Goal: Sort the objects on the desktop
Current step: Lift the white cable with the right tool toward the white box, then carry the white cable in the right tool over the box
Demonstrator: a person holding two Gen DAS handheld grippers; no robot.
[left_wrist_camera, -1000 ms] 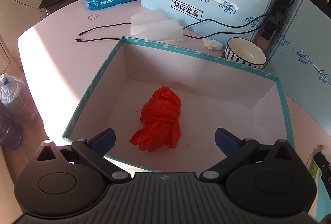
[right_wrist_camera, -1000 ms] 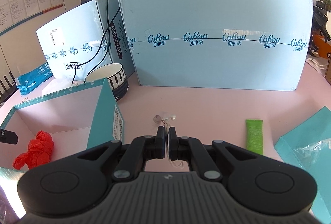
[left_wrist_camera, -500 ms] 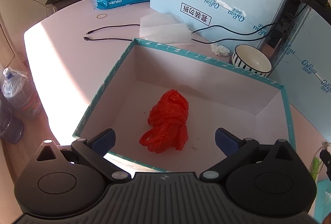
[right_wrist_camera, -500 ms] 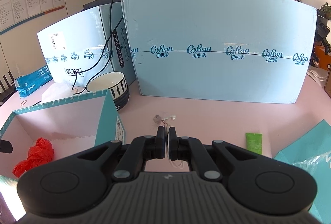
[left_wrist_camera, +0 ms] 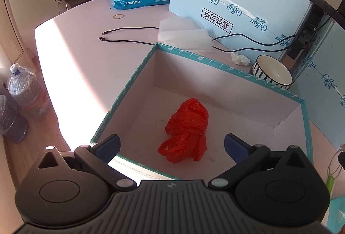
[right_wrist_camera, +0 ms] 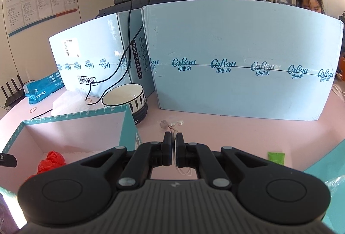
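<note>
Right tongs [right_wrist_camera: 174, 148]: jaws nearly together, clamped on a thin pale cord [right_wrist_camera: 182, 170] with small clear beads [right_wrist_camera: 172, 124] at the far end; looks like a bracelet or earphone string, too small to tell. Cord's long axis runs straight out along the fingers, beads just beyond the tips, loop trailing back under the jaws. Whether the beads rest on the pink worktop [right_wrist_camera: 237, 130] or hang just above it, I cannot tell. Teal box [right_wrist_camera: 129, 126] lies directly left of these tongs, its near wall just beside the left finger, so my read is the next move is a short leftward carry over that wall, then release. Left tongs [left_wrist_camera: 171, 146]: jaws wide apart, holding nothing, hovering over the box's near edge with the red plastic bag [left_wrist_camera: 186, 130] just ahead between the pads, lying on the box floor, long axis pointing away. Right side is the one loaded and nearer the drop. Farther out: green tube [right_wrist_camera: 276, 157] to the right, striped bowl [right_wrist_camera: 125, 98] beyond the box corner, blue cartons [right_wrist_camera: 237, 74] behind.
</note>
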